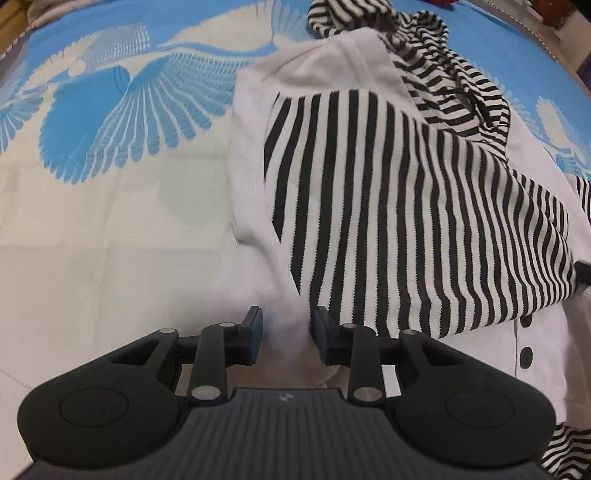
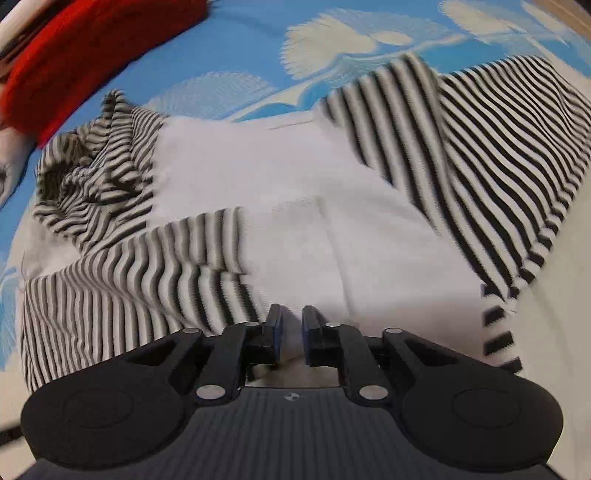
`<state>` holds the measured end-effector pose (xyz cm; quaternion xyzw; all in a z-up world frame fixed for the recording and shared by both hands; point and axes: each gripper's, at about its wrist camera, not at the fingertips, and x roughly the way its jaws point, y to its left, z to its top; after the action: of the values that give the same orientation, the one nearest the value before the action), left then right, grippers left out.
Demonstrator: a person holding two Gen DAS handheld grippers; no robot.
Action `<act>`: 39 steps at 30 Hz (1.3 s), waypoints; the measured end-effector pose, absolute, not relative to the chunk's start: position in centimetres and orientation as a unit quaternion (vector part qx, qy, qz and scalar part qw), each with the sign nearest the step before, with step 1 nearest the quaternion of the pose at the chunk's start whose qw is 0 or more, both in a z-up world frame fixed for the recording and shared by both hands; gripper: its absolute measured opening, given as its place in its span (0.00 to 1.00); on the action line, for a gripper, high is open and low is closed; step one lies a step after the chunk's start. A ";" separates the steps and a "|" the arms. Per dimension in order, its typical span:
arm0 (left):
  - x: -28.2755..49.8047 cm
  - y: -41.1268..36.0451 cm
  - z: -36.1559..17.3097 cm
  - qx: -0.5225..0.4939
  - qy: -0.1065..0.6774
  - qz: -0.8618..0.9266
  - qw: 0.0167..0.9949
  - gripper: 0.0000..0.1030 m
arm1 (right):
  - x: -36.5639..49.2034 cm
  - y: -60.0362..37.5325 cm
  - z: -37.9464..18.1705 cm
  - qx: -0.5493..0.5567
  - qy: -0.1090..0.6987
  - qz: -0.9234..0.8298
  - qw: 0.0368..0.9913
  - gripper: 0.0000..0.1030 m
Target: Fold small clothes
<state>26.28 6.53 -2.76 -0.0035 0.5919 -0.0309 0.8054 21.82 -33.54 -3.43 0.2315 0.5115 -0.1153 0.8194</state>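
My left gripper [image 1: 286, 336] points steeply down, low in its view, jaws part open with white cloth of the top [image 1: 369, 206] bunched between the pads; I cannot tell if they press it. My right gripper [image 2: 291, 332] also tips down, jaws nearly closed on a white fold. The top lies on the blue-and-white sheet [image 1: 110, 129]. In the left view its long axis runs from bottom centre up to the hood [image 1: 369, 18] at the top edge. A red thing [image 2: 74, 48] sits upper left in the right view.
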 end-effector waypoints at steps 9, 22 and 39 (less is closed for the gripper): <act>25.8 5.0 -2.9 0.021 0.586 -0.037 0.809 0.36 | 20.7 -35.2 -2.7 0.245 0.526 -0.111 0.807 0.22; 25.1 -1.2 5.6 0.021 0.452 -0.070 0.889 0.41 | 19.7 -45.6 3.4 0.222 0.405 -0.171 0.871 0.25; 25.7 -2.1 4.6 0.016 0.458 -0.070 0.886 0.41 | 16.9 -63.9 -3.2 0.313 0.373 -0.293 0.823 0.28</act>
<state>25.73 -2.10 4.61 0.0164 0.4584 -0.0699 0.8858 16.90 -63.85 -3.24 0.3128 0.3731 -0.2933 0.8228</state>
